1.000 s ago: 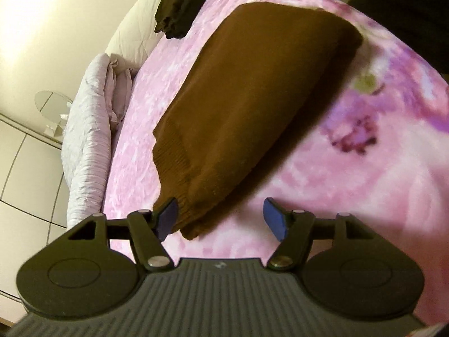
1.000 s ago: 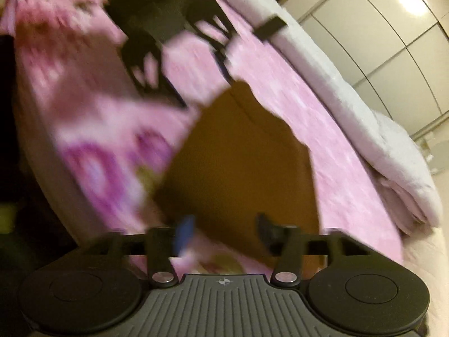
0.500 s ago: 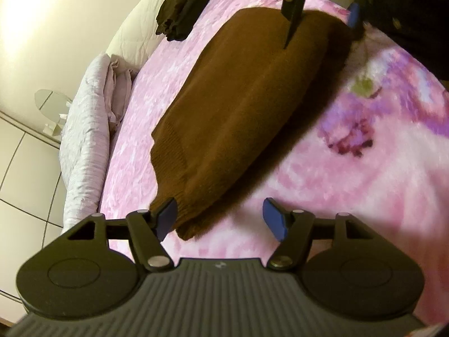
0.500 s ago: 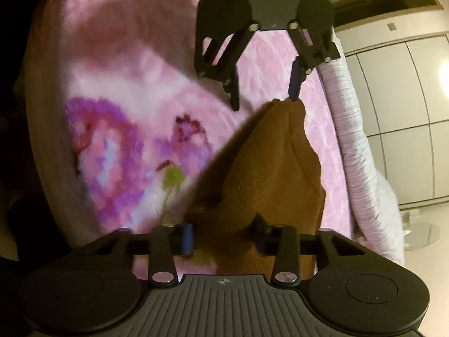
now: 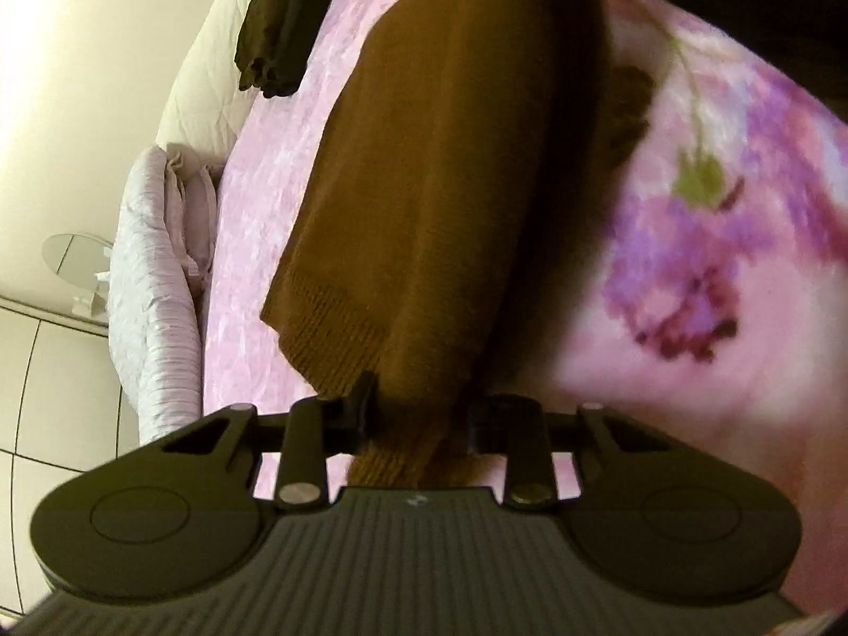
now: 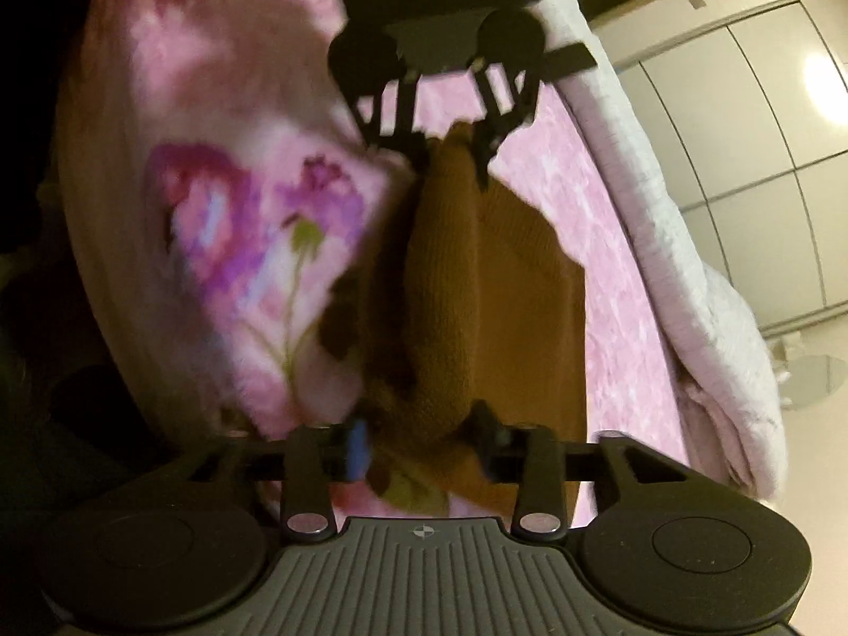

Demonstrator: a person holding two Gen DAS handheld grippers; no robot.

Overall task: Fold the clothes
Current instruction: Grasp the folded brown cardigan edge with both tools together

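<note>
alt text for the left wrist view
The left gripper is closing on the near end of a brown sweater stretched along a pink floral bedspread. A dark garment lies farther off by a white pillow.

Bed covered by a pink floral blanket (image 5: 715, 201), edged by a bunched lilac quilt (image 5: 148, 312). Cream wall (image 5: 79, 53) behind; white panelled wardrobe doors (image 6: 752, 159) reflecting a lamp's glare (image 6: 824, 79).

Brown sweater (image 5: 434, 169): matt ribbed knit; bedspread (image 5: 689, 212): fuzzy cloth.
</note>
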